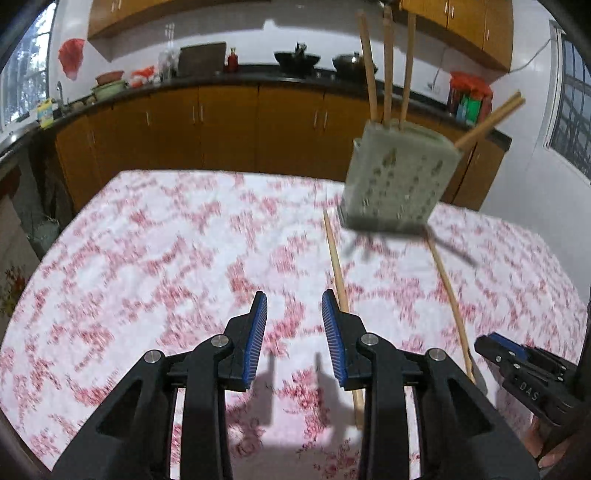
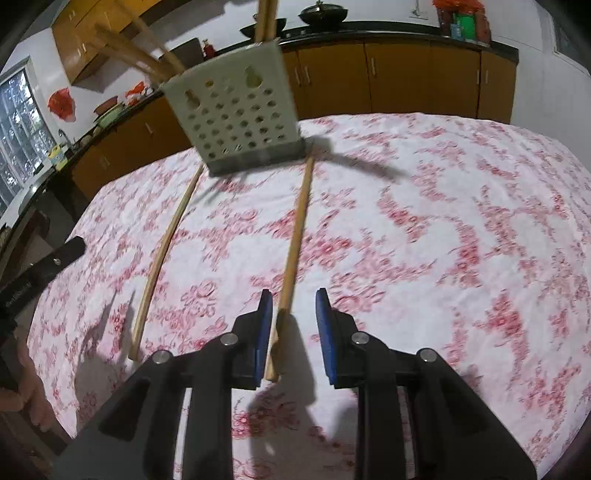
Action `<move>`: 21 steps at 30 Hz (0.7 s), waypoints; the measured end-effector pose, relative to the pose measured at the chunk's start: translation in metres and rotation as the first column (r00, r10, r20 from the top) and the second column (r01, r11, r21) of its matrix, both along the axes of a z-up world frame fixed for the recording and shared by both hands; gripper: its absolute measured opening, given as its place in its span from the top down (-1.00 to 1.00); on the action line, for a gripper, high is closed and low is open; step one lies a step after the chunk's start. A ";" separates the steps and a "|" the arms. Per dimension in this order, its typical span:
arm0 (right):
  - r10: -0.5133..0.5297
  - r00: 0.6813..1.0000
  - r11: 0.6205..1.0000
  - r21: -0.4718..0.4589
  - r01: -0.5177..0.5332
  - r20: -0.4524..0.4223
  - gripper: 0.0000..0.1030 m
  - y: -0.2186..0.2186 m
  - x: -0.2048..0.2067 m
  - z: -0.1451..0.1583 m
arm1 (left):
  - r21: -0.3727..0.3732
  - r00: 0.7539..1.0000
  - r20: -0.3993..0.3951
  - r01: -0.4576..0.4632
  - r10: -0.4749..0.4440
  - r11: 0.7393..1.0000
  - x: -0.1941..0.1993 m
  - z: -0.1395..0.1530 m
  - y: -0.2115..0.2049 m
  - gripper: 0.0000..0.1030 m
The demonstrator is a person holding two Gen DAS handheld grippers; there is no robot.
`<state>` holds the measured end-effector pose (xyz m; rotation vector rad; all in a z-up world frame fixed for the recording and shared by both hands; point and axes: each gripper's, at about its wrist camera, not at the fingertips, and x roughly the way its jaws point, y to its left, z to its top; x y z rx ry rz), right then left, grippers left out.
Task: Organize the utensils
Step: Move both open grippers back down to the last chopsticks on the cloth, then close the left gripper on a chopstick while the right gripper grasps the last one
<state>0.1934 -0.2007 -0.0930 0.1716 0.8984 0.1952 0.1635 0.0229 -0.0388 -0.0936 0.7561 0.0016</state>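
Both grippers' jaws narrowly apart, gripping nothing. Left gripper [image 1: 294, 314] and right gripper [image 2: 294, 310] above floral-clothed table [image 1: 147, 258]. Two loose wooden chopsticks [image 2: 295, 236] lie mid-table, reaching perforated grey plastic holder [image 2: 236, 122] near far edge.

Orange-brown cabinets [image 1: 229, 122] under a dark counter [image 1: 221, 79]; white wall [image 1: 207, 33]; windows [image 1: 22, 74] at both sides; floral-clothed table [image 1: 166, 258]

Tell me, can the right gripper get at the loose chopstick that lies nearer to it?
Probably yes. The right gripper is open, that chopstick already lies between its fingers, and nothing covers it on the tablecloth.
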 end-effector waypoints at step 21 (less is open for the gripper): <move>-0.159 0.987 0.986 -0.057 0.159 0.003 0.84 -0.047 0.015 -0.008 | -0.004 0.986 -0.127 0.106 -0.105 0.994 0.004 -0.042 -0.038 0.37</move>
